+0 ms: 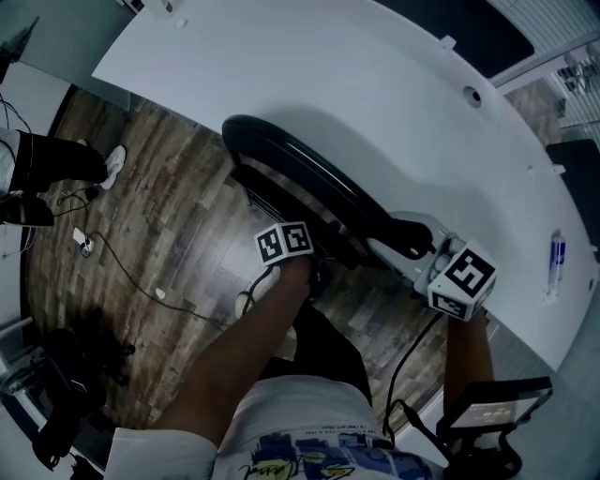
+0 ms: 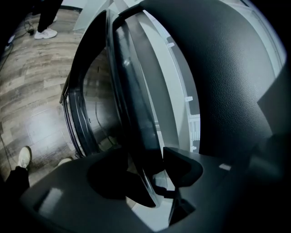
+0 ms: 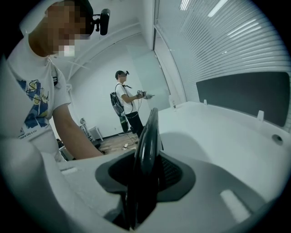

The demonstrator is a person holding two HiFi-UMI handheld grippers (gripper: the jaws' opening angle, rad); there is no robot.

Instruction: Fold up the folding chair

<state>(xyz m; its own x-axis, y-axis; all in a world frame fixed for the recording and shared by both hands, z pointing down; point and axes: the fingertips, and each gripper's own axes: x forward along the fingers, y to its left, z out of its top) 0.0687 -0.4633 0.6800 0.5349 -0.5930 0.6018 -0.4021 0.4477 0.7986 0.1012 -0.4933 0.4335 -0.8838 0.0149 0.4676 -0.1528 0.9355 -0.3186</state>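
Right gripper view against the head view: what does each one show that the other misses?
Only the right gripper view shows the camera worn on the person's head, and a ceiling light. Only the head view shows the left claw, reaching to the chair from the floor side. Both show the right claw shut on the rim of the black folding chair, by the white table.

Folding chair (image 1: 309,178) is seen black, glossy. Table (image 1: 375,84) is rendered plain white. Floor (image 1: 169,234) is patterned in brown wood-grain planks (mixed grey tones). Marker cubes (image 1: 284,244) are printed black squares on white.
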